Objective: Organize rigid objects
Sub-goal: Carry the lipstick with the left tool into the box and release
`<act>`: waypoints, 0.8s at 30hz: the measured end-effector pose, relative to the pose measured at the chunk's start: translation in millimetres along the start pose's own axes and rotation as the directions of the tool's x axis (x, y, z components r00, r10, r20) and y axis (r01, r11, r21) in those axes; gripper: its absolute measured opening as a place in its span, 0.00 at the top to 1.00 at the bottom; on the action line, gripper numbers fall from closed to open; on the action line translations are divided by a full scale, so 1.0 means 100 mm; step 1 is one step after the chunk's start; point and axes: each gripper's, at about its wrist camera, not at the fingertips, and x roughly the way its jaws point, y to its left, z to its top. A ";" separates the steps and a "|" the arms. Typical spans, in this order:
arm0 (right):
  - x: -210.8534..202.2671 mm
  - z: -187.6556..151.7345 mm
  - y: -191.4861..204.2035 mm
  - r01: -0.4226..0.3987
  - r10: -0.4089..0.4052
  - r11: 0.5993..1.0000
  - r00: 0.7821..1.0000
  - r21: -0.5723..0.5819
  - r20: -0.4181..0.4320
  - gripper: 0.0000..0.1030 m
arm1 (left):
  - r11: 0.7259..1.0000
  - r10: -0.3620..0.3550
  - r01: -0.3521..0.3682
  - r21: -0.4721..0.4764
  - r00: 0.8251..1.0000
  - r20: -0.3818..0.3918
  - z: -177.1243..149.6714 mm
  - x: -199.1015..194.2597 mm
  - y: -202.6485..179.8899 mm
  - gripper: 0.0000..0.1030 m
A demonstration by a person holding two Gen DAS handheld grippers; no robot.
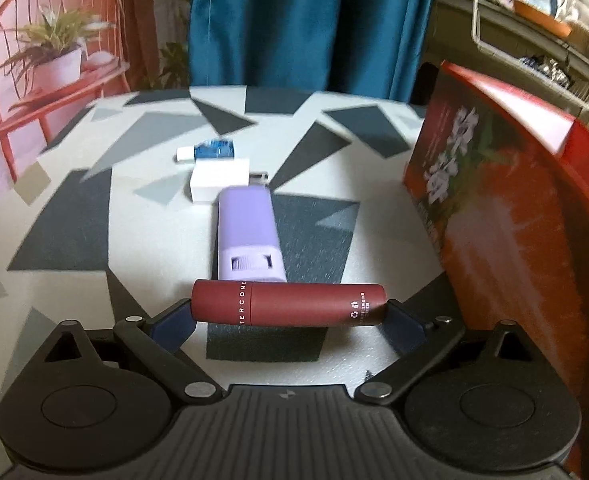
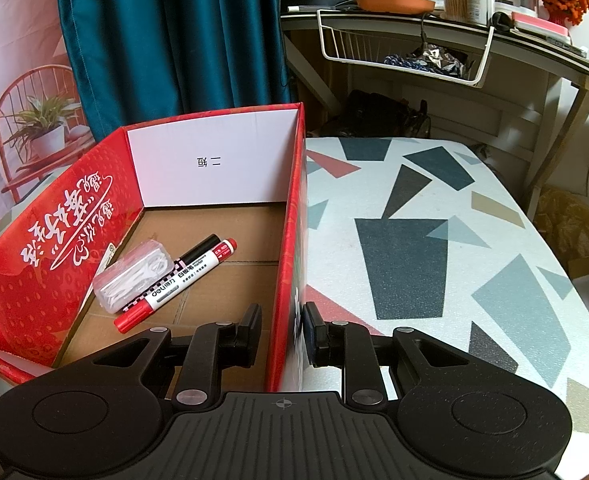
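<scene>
My left gripper (image 1: 288, 314) is shut on a maroon tube (image 1: 288, 304), gripped end to end and held crosswise just above the table. Beyond it on the table lie a lilac case (image 1: 250, 232), a white box (image 1: 220, 180) and a small blue tube with a white cap (image 1: 206, 151). The red cardboard box (image 1: 494, 208) stands to the right. My right gripper (image 2: 282, 332) straddles the box's right wall (image 2: 290, 240), one finger inside and one outside, closed on it. Inside the box lie a red marker (image 2: 174, 286), a black marker (image 2: 198, 250) and a clear plastic case (image 2: 134, 276).
The table (image 2: 434, 240) has a white cloth with grey, black and red shapes and runs on right of the box. A teal curtain (image 1: 306, 20) hangs behind. A cluttered shelf with a wire basket (image 2: 406, 48) stands at the back right.
</scene>
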 end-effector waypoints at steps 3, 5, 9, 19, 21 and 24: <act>0.00 0.00 0.01 0.000 0.000 1.000 1.000 0.000 0.000 0.79 | 1.000 -0.009 0.008 0.018 0.999 0.042 0.04 -0.16 -0.02 0.03; 0.00 0.00 0.00 0.000 0.000 1.000 1.000 0.000 0.000 0.79 | 0.999 -0.032 0.029 0.035 0.997 0.075 0.09 -0.28 -0.03 0.03; 0.00 0.00 0.00 0.000 0.000 1.000 1.000 0.000 0.000 0.79 | 0.989 -0.110 0.095 0.111 0.984 0.143 0.26 -0.53 -0.12 0.03; 0.01 0.00 0.01 0.000 0.000 1.000 1.000 0.000 -0.001 0.79 | 0.934 -0.274 0.210 0.289 0.940 0.202 0.62 -0.75 -0.64 0.03; 0.01 0.00 0.01 0.001 -0.001 1.000 1.000 -0.001 -0.002 0.79 | 0.916 -0.309 0.239 0.321 0.933 0.186 0.64 -0.72 -0.78 0.03; 0.00 0.00 0.00 0.000 0.000 1.000 1.000 0.000 -0.001 0.79 | 0.887 -0.348 0.270 0.375 0.924 0.159 0.61 -0.65 -0.98 0.03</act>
